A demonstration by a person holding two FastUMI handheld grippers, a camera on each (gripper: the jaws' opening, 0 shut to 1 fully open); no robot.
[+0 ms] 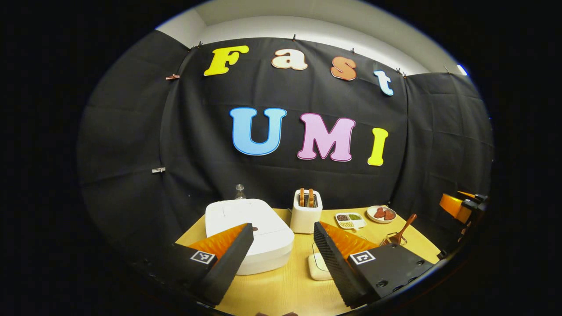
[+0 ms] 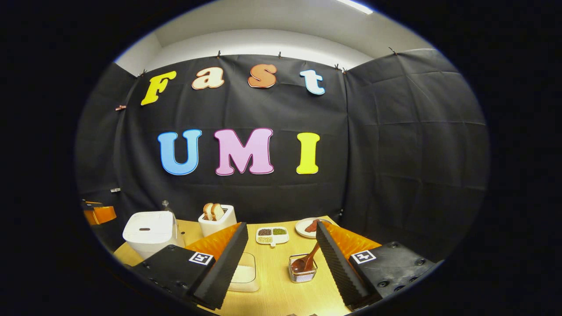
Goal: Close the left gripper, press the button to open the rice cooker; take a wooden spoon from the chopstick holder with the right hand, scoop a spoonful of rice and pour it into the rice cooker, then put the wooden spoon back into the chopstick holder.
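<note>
The white rice cooker stands shut on the wooden table, a small dark button on its lid. My left gripper hovers open above and in front of it, holding nothing. In the right gripper view, the cooker is at the far left. A wooden spoon leans in the wire chopstick holder, just below and ahead of my open, empty right gripper. A white box of rice lies left of the holder. The spoon and the rice box are also in the left gripper view.
A white toaster with bread stands behind the cooker. Farther right are a divided dish of grains and a plate of reddish food. A glass bottle sits behind the cooker. Black cloth walls close in the table.
</note>
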